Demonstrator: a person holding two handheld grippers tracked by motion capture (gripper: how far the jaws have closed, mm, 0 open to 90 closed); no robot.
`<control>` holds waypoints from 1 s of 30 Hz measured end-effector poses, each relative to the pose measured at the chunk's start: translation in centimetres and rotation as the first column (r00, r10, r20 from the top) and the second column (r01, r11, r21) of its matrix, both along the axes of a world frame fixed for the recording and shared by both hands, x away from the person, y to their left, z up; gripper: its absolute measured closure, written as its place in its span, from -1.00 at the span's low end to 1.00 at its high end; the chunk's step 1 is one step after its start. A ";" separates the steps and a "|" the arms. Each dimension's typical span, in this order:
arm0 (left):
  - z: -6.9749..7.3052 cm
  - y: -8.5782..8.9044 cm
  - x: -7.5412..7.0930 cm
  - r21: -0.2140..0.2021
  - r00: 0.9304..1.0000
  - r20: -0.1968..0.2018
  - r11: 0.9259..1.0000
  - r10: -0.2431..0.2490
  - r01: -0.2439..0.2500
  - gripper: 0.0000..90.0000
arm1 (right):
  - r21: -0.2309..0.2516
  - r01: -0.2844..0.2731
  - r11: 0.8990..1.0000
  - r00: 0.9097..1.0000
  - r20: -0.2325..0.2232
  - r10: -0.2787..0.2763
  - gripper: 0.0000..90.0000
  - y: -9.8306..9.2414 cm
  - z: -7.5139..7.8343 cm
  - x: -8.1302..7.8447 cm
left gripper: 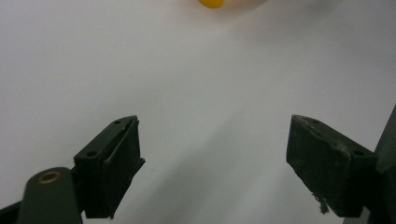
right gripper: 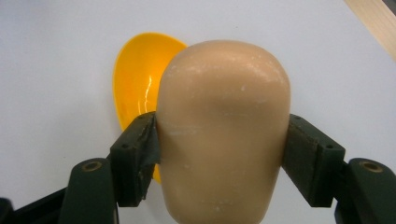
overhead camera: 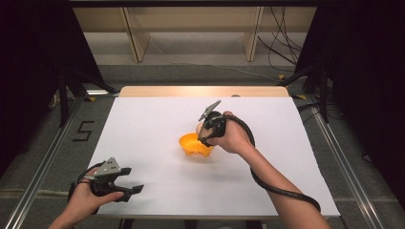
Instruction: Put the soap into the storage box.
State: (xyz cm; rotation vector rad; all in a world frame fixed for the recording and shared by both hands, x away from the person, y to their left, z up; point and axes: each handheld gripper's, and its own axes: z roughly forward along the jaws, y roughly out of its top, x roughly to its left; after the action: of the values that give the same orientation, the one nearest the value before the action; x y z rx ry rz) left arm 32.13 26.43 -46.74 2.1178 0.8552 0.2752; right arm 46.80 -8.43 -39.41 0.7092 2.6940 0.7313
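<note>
Surface (overhead camera: 143, 138): white sheet over a pale wooden top; a strip of bare wood showed along the far edge.
Floor: grey, with metal rails along both sides of the surface; a black mark shaped like a 5 (overhead camera: 83, 130) lay on the left side.
Room, far side: pale wooden frame legs (overhead camera: 136, 40) stood behind the surface, with black cables (overhead camera: 279, 47) trailing down at the right; dark curtains closed in both sides.
Left hand-held gripper (overhead camera: 136, 188): rested low at the near left corner of the surface, held in the person's left hand, its jaws standing wide with only bare white sheet between them.
Orange bowl (overhead camera: 193, 144): small, glossy plastic, bright orange-yellow, open side up, sat near the middle of the surface; in the right gripper view it lay behind and to the left of the held thing, partly hidden by it.
Beige rounded object (right gripper: 222, 126): smooth, matt, tan-coloured, egg-like with a broad domed top and faint pale scuffs; it sat above the bowl's right side, whether touching the bowl could not be told.
Right hand-held gripper (overhead camera: 204, 138): held in the person's right hand over the bowl, pointed downward, its pads (right gripper: 140, 154) pressed on either side of the beige rounded object.
Cable (overhead camera: 282, 191): black, ran along the right forearm.
</note>
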 end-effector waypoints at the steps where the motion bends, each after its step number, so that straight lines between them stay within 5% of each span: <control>1: 0.0 -0.1 -0.1 -0.009 1.000 -0.013 1.000 0.013 -0.013 -0.61 | 0.002 -0.006 1.000 1.000 0.003 0.006 -0.25 0.1 -0.1 0.1; 30: -0.1 -0.1 0.0 -0.015 1.000 -0.002 1.000 0.016 -0.016 -0.62 | 0.006 -0.094 0.996 0.995 -0.020 0.094 -0.26 1.5 -1.9 1.4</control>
State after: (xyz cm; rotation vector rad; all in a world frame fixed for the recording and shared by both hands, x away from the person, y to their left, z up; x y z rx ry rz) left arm 32.12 26.35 -46.82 2.0984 0.8732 0.2740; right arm 48.21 -6.93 -41.35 0.5976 2.7611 0.7569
